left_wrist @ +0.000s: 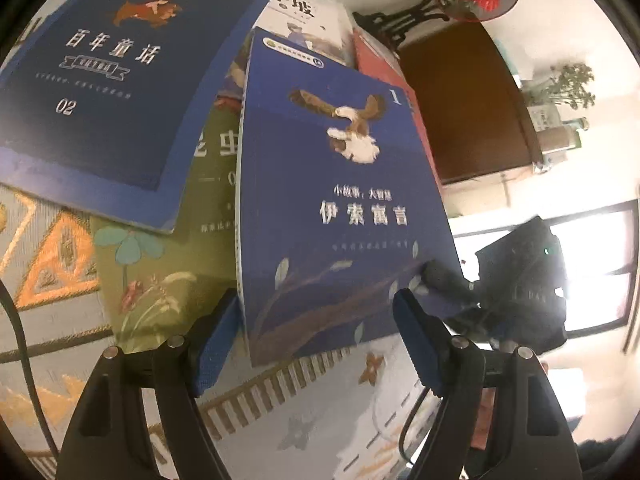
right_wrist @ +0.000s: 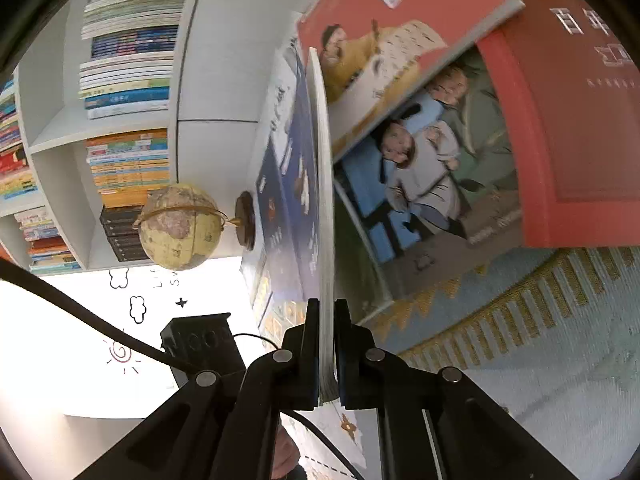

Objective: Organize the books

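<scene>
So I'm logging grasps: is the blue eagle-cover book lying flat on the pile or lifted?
Lifted and tilted: the blue eagle-cover book stands off the pile, its page edge pinched between the shut jaws of the right gripper.

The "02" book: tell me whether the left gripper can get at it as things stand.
Probably yes. The "02" book lies on top of the pile with its cover bare. But the left gripper, open, has the eagle book standing between its fingers, held by the right gripper, so it would have to swing clear first.

Right tool (right_wrist: 326, 344) clamped; left tool (left_wrist: 316, 344) apparently spread.
</scene>
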A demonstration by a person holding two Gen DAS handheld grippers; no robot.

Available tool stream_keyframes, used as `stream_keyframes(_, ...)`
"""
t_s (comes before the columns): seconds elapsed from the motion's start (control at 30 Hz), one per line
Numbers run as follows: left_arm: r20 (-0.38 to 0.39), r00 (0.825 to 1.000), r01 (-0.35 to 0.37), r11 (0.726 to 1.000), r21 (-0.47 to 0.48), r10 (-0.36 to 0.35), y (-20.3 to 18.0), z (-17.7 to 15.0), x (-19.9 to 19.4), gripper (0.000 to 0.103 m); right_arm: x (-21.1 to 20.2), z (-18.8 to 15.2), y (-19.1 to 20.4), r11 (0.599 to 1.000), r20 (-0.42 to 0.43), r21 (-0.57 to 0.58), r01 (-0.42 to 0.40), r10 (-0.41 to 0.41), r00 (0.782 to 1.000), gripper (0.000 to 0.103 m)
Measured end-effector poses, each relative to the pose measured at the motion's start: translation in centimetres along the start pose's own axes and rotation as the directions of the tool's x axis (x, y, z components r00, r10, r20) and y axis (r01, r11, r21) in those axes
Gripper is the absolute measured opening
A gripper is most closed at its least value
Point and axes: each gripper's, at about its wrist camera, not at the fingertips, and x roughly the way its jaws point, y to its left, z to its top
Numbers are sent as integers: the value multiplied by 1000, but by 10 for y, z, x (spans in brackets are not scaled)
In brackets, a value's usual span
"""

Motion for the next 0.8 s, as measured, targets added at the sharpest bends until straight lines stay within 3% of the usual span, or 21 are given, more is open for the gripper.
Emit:
stream_keyframes(0.07,1,1000,-31,999,19,31,-6,-1,5,70,2,-2,-3,1000,-6,15,-5,6,1000,6)
stream_keyframes(0.1,4,1000,-20,1000,21,20,-9,-1,4,65,3,-2,-3,1000,-5,13,4,-4,1000,6)
stream_keyframes(0.2,47,995,84,996,30,-86,-18,-8,-8,61,4,-1,7,992,11,-66,110,-110,994,6)
stream_keyframes(0.23,71,992,97,994,46,-100,-23,-11,-14,61,4,-2,11,983,22,-100,154,-153,988,6)
stream_keyframes(0.33,106,990,84,994,69,-91,-33,-13,-22,61,4,-4,10,978,30,-122,168,-166,986,7)
stream_keyframes(0.37,113,990,73,995,68,-81,-34,-15,-23,61,6,-5,10,976,33,-127,177,-174,984,8)
stream_keyframes(0.47,147,988,-63,993,104,48,-47,-16,-13,61,11,-11,14,963,52,-158,220,-214,975,8)
stream_keyframes(0.6,192,957,-253,951,178,218,-67,-26,7,61,16,-19,19,943,92,-172,286,-274,957,8)
stream_keyframes(0.8,209,957,-241,955,174,203,-54,-40,-14,61,12,-31,13,941,102,-153,303,-290,951,8)
